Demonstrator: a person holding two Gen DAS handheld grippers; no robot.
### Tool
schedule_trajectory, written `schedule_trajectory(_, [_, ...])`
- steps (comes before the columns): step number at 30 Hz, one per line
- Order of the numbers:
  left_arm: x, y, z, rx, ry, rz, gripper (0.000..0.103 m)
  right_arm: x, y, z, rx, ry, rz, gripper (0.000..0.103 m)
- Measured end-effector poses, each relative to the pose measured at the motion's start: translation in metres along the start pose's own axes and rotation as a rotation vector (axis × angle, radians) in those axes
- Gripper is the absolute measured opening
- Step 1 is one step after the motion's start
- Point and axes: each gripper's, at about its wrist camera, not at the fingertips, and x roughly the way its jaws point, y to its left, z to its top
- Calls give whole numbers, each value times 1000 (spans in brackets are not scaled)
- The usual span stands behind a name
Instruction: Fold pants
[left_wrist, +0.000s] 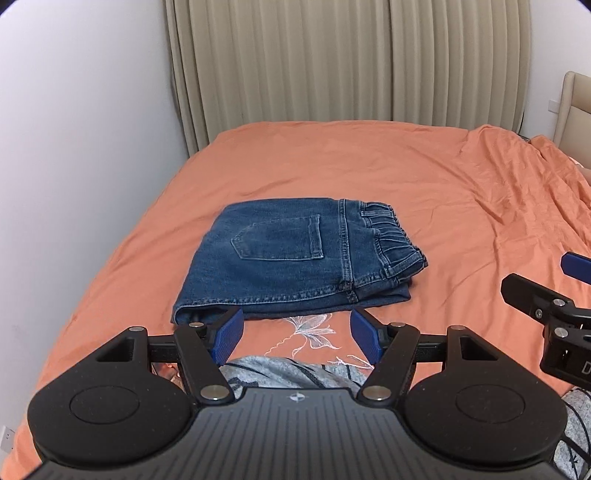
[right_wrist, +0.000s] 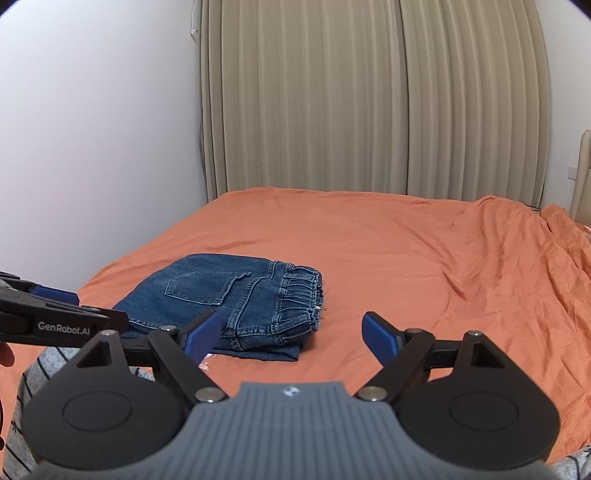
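Note:
Blue denim pants (left_wrist: 295, 258) lie folded into a compact stack on the orange bed sheet (left_wrist: 406, 192), back pocket up and elastic waistband to the right. My left gripper (left_wrist: 297, 334) hovers just in front of the stack's near edge, open, with nothing between its blue pads. In the right wrist view the same pants (right_wrist: 229, 295) sit left of centre. My right gripper (right_wrist: 291, 338) is open and empty, held near the stack's right front corner. The left gripper's black body (right_wrist: 55, 321) pokes in from the left edge there.
A white wall (left_wrist: 74, 147) runs along the bed's left side and beige curtains (left_wrist: 351, 62) hang behind it. The sheet is rumpled toward the right (left_wrist: 524, 177), beside a padded headboard (left_wrist: 576, 107). Grey patterned fabric (left_wrist: 280, 373) lies under my grippers.

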Motion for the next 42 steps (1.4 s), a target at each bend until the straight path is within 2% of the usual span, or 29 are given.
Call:
schedule_trajectory(12, [-3, -11, 1, -2, 1, -5, 78, -8, -2, 1, 16, -11, 8, 80])
schedule_trajectory(42, [-5, -8, 0, -20, -1, -6, 78, -11, -4, 0, 16, 2, 20, 80])
